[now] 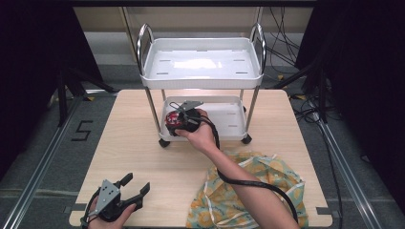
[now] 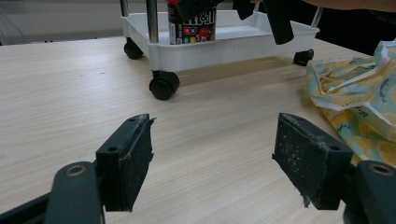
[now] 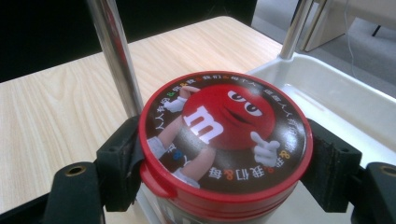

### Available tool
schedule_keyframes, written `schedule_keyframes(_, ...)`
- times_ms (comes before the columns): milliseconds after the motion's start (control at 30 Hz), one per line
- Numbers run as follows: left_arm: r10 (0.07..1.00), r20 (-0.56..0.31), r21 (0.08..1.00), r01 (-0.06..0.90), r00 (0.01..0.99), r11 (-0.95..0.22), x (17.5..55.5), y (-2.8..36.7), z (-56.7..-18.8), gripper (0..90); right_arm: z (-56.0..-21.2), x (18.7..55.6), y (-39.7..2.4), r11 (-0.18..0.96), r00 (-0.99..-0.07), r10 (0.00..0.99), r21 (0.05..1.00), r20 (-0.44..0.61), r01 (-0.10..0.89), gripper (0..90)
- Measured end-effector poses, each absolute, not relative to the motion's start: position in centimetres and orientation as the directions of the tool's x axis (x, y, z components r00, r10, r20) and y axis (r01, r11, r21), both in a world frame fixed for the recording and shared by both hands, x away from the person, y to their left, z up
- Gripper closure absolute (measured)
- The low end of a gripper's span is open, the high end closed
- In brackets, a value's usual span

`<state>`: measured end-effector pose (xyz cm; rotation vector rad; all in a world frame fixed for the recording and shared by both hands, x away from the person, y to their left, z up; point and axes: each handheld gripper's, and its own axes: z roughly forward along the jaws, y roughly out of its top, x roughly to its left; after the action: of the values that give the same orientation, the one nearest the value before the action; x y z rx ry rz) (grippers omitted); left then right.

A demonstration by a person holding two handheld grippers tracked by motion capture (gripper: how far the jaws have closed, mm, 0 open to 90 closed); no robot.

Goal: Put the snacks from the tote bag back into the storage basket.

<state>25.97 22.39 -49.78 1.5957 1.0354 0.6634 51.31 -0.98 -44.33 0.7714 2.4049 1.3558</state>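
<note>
While the right gripper (image 1: 177, 125) sits mid-frame in the high view, it pinches the candy jar (image 1: 173, 119) over the cart's lower tray (image 1: 229, 119). Low in its own view, the left gripper (image 2: 212, 158) is spread wide, holding nothing. In the right gripper view, the jar's red lid (image 3: 224, 135) fills the middle; set it down flat, off the pole (image 3: 114, 56).

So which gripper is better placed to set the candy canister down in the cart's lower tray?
The right gripper: its jaws already clamp the candy canister over the lower tray. The left gripper sits open near the table's front edge.

The light wooden counter (image 1: 143, 143) carried a white two-tier cart (image 1: 202, 71) at twelve o'clock and a yellow patterned cloth (image 1: 248, 191) at five.
</note>
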Motion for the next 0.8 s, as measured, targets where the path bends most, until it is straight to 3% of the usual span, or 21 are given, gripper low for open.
schedule_keyframes(800,0.88,-0.091,0.955,0.292,0.467,-0.056,26.0,22.3,-49.8,27.3,-45.5,51.3,-0.7,0.442,-0.807,0.59,0.833,0.01,0.333,26.2)
